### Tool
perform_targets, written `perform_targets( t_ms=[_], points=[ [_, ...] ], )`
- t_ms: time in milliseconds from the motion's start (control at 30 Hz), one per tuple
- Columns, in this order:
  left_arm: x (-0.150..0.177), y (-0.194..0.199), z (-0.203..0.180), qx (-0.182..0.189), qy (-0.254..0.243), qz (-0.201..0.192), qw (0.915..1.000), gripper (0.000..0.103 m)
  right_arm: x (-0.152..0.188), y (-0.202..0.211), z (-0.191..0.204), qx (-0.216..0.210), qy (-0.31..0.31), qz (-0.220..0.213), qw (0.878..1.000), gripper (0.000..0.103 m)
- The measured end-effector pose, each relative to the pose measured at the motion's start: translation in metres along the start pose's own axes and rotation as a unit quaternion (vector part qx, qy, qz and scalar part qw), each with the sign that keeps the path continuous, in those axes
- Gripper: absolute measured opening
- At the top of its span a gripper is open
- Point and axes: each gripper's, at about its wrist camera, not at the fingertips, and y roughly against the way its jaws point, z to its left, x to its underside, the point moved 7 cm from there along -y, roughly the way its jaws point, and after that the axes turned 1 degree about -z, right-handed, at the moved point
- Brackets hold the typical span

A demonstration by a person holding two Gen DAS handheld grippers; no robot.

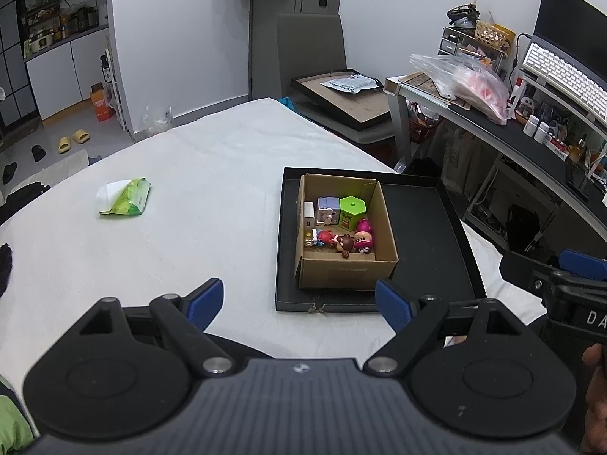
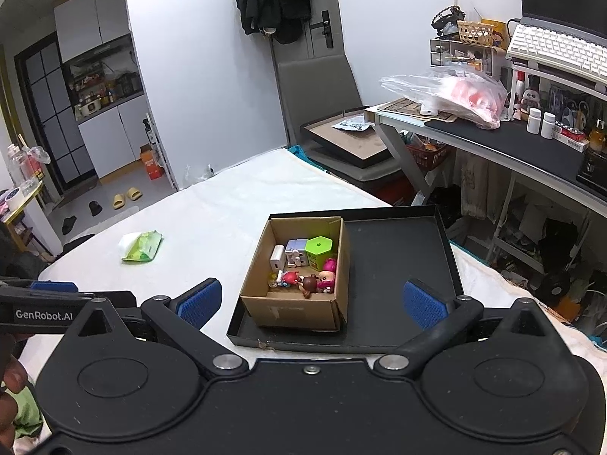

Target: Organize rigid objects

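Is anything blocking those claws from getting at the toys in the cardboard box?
Nothing visible. The cardboard box is open-topped, and both the left claw and right claw hang open with clear space before it.

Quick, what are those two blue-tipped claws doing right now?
Left hand-held gripper: open, holding nothing.
Right hand-held gripper: open, holding nothing.

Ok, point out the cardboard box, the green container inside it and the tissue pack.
cardboard box (image 2: 299, 309): right wrist view, on its near outer wall.
green container (image 2: 319, 244): right wrist view, on its lid.
tissue pack (image 1: 132, 197): left wrist view, on its green wrapper.
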Motion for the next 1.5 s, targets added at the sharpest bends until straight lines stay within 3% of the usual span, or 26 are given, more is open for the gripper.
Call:
perform_targets(
  t_ms=[1500],
  points=[
    [0.006,-0.007,-0.006,0.006,0.001,0.007,1.0000,0.086,0.007,-0.006,-0.002,0.010,0.010,0.015,1.000,0.103]
  ],
)
